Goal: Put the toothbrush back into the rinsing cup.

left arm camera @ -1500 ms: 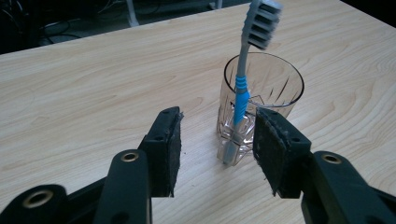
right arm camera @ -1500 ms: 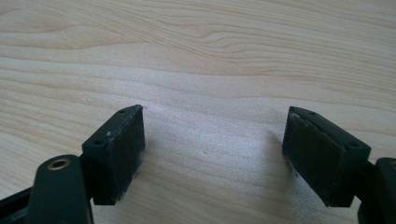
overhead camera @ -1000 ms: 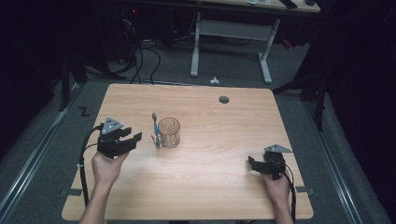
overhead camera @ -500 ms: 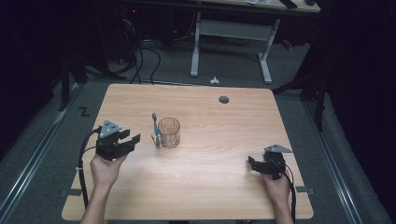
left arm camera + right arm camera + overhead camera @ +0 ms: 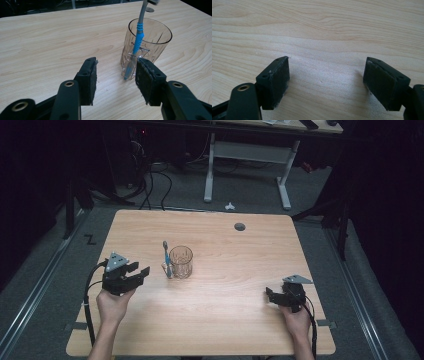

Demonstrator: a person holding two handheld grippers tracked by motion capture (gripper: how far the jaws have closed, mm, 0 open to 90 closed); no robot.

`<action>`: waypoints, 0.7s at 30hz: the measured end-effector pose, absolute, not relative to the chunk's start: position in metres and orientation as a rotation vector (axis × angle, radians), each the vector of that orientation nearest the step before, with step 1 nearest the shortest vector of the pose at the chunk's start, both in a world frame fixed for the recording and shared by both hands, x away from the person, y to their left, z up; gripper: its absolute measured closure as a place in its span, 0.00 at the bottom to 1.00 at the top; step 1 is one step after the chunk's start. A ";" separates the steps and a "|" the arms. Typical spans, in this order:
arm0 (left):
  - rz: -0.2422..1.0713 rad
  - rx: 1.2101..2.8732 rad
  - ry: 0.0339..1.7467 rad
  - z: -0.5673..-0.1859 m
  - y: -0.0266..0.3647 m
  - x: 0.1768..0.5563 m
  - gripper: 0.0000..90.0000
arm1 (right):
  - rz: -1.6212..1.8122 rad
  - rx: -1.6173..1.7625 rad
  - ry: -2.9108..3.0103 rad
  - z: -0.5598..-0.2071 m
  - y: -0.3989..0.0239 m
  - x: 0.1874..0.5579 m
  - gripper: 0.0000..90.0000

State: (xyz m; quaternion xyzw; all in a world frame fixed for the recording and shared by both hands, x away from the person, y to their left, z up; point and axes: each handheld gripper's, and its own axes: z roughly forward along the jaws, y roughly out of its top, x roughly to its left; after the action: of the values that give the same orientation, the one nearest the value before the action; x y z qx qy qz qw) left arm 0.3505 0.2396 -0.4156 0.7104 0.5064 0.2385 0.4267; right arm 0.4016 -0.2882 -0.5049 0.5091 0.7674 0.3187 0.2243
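Nearest the person's edge of the wooden table (image 5: 210, 320), two forearms came in from the bottom of the high view, each hand gripping a black two-jaw tool. The right gripper (image 5: 270, 296) sat close to the near right corner, well apart from everything else on the tabletop. In the right gripper view its jaws stood wide apart over bare wood grain, with nothing between the pads (image 5: 277, 82).

The left gripper (image 5: 140, 272) was held a little farther in, toward the left edge, its grey three-cornered plate on top and its cable trailing back along the wrist. Its jaws stood about half open and held nothing; in the left gripper view bare table showed in the gap between the two pads (image 5: 147, 82), which pointed toward the glass.

Just beyond those jaws, near the middle of the table and slightly left of centre, stood a clear ribbed glass tumbler (image 5: 150, 42), upright. A blue and grey toothbrush (image 5: 138, 37) leaned against the tumbler's outer wall on the side facing the left gripper, its blue handle end down on the table and its head rising above the rim.

Farther off, toward the far edge and right of centre, a round dark cable hole (image 5: 240, 226) was set in the tabletop.
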 end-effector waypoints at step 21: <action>0.564 1.744 1.300 -0.427 0.246 0.342 0.56 | 0.879 1.405 2.118 -0.505 -0.288 0.402 0.24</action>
State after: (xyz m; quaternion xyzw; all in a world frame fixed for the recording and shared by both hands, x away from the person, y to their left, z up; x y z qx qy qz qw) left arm 0.3420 0.2458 -0.4266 0.6998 0.5215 0.2261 0.4327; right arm 0.4016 -0.2883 -0.5049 0.5091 0.7675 0.3185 0.2243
